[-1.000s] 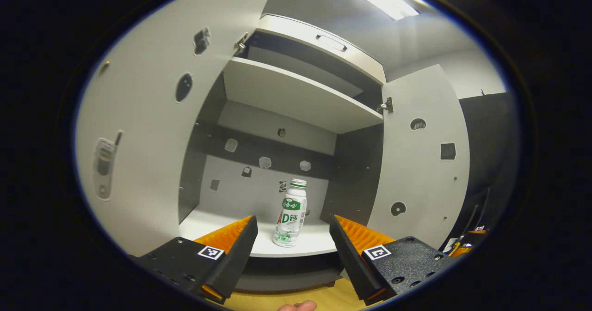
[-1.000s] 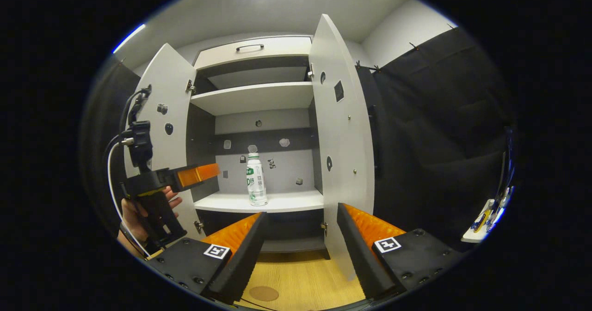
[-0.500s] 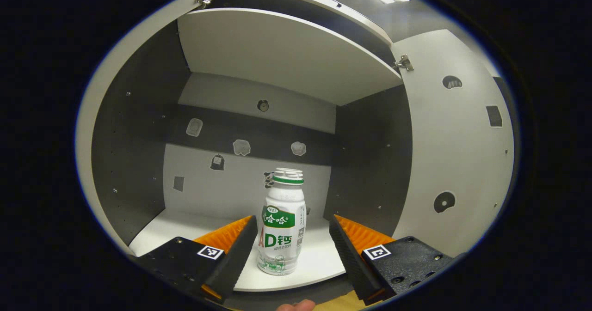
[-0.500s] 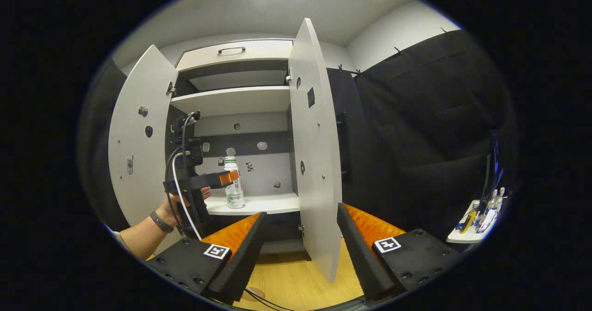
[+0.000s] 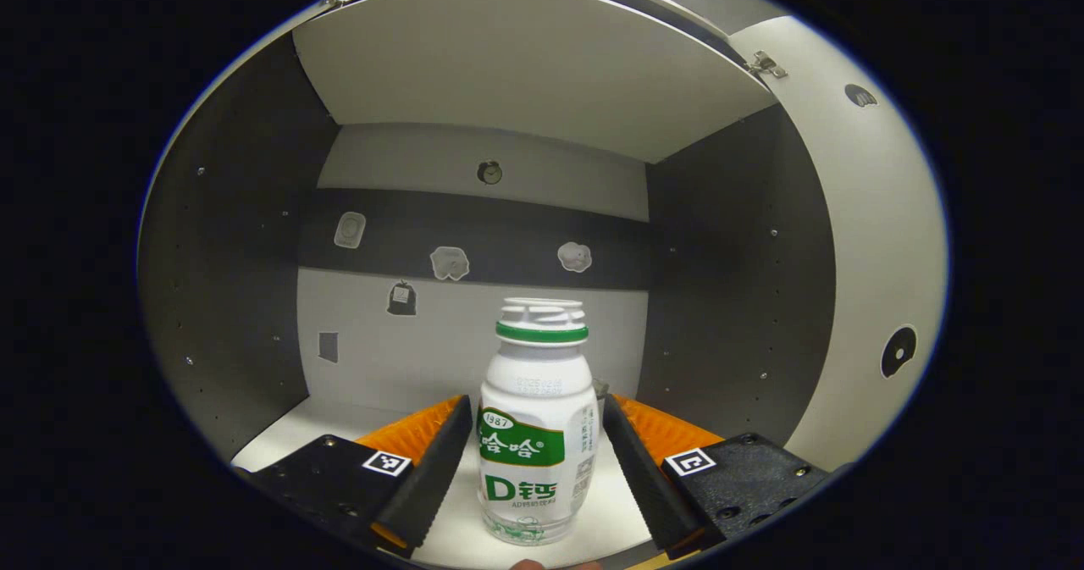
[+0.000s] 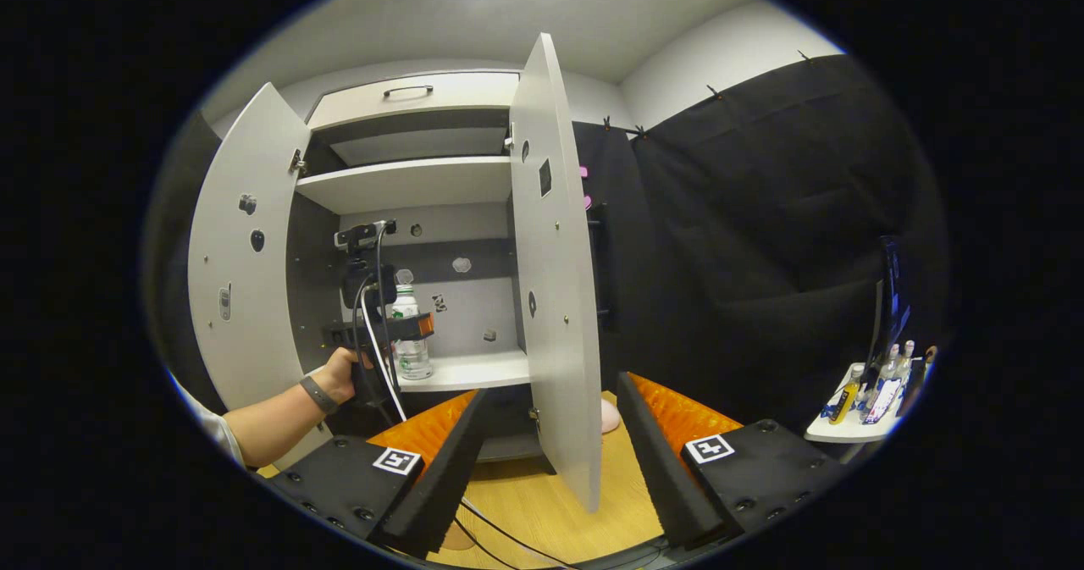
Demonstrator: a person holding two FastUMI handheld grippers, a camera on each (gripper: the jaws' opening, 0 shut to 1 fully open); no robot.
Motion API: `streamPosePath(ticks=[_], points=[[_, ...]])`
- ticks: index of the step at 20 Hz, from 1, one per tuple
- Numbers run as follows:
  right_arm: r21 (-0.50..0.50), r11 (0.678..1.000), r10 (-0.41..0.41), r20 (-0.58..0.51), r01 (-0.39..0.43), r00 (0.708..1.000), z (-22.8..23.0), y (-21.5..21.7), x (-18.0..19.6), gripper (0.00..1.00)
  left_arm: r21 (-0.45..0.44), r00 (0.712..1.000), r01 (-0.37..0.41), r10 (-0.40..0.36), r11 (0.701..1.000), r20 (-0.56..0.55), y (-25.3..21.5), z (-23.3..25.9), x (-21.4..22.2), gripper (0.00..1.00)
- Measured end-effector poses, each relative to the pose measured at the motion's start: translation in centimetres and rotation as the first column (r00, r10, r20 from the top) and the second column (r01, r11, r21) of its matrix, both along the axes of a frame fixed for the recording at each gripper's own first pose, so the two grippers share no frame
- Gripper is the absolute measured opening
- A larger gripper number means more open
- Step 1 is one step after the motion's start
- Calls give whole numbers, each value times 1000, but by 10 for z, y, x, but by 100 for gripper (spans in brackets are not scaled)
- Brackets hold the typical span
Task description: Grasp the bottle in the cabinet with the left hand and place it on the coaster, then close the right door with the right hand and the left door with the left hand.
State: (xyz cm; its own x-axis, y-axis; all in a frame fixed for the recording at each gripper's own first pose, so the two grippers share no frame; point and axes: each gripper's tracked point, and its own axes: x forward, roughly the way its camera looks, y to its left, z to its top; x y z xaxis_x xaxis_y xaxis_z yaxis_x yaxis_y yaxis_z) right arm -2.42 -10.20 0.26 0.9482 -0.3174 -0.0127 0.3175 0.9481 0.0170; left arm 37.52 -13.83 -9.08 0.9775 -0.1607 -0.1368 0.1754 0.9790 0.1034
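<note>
Grey cabinet walls [image 5: 246,240] and a pale shelf floor [image 5: 279,434] are seen across the left gripper view, with small stickers [image 5: 450,262] spread over the back panel and an upper shelf [image 5: 525,62] across the top of the frame. At lower centre a white bottle [image 5: 537,434] with a green band below its cap is seen standing upright on the shelf floor, between the fingers of the left gripper [image 5: 537,460]. The jaws are held apart, one on each side of the bottle and close to it; contact cannot be made out.

In the right gripper view, the cabinet [image 6: 406,214] is placed left of centre with both doors swung open: the left door [image 6: 246,240] at the left of the frame, the right door [image 6: 555,282] near the middle. The left gripper [image 6: 419,326] is seen inside the lower compartment, held by a hand [image 6: 343,375], with the bottle [image 6: 410,333] at its fingers. The right gripper [image 6: 550,451] is shown at the bottom of the frame, its jaws spread wide and nothing between them, above a wooden tabletop [image 6: 542,502]. A round coaster [image 6: 457,538] is partly visible at the bottom edge. Small bottles on a side shelf [image 6: 855,413] are seen at the far right.
</note>
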Motion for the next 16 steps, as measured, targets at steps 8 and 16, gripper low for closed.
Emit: streamPosePath(ticks=[8,16], points=[[0,1000,23,-13,-23,1000,-5,6,5,98,-18,999,24,-23,1000,48,7,16,-13,70],[-1,997,76,-28,-76,997,-14,18,9,98,-44,990,88,-83,995,111,10,55,-105,70]])
